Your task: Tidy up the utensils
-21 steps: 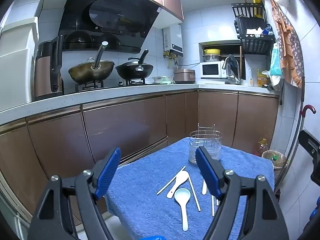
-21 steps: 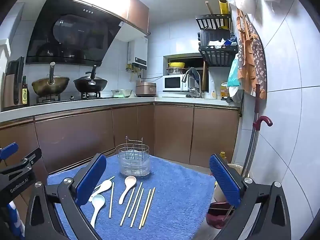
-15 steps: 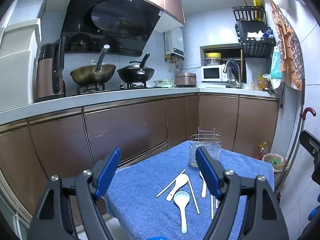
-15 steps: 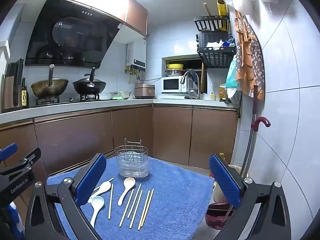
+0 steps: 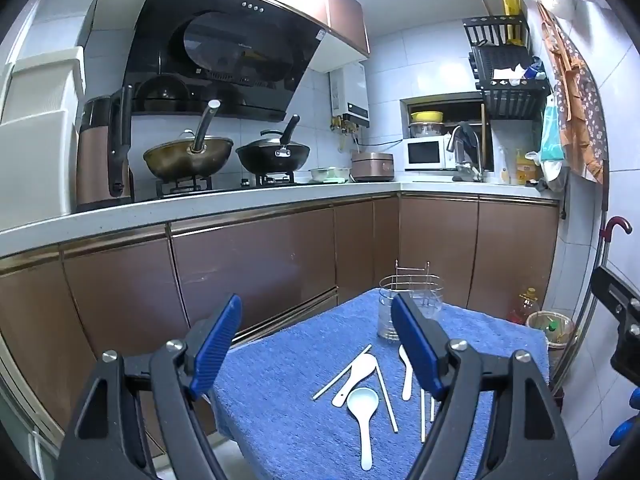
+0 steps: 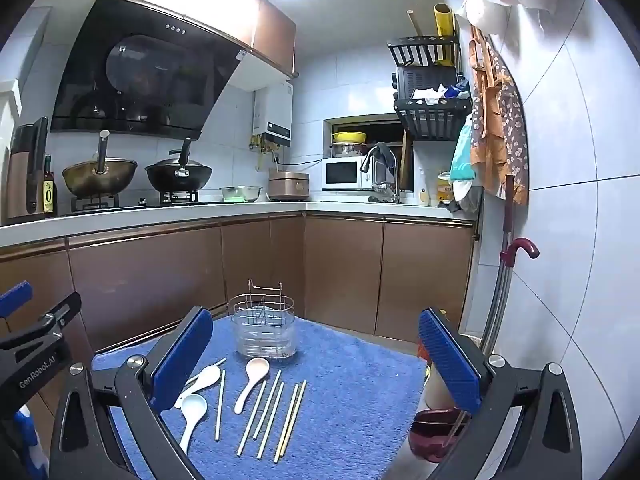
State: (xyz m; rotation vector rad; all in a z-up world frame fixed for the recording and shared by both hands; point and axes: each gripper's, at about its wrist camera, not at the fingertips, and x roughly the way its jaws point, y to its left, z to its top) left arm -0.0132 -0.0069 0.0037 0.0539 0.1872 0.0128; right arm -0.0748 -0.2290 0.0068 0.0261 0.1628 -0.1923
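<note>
A small table under a blue towel [image 6: 352, 384] carries three white spoons [image 6: 250, 382] and several pale chopsticks [image 6: 276, 410] lying loose. At its far edge stands a clear utensil holder in a wire frame [image 6: 264, 330], with nothing in it that I can see. In the left wrist view the spoons [image 5: 362, 412] and holder [image 5: 412, 312] lie ahead. My left gripper [image 5: 316, 344] hovers open above the towel's [image 5: 280, 400] near left side. My right gripper [image 6: 316, 364] hovers open over the near edge, nothing between its fingers.
Brown cabinets under an L-shaped white counter [image 6: 160, 216] ring the table, with two woks on the stove, a microwave and a tap. A bin [image 5: 554, 328] and an umbrella [image 6: 516, 256] stand by the tiled right wall. A dark red basin [image 6: 434, 434] sits below the table's right edge.
Both wrist views have tilted slightly upward, so the table and utensils sit a little lower in frame. Both grippers stay open and nothing on the towel has moved.
</note>
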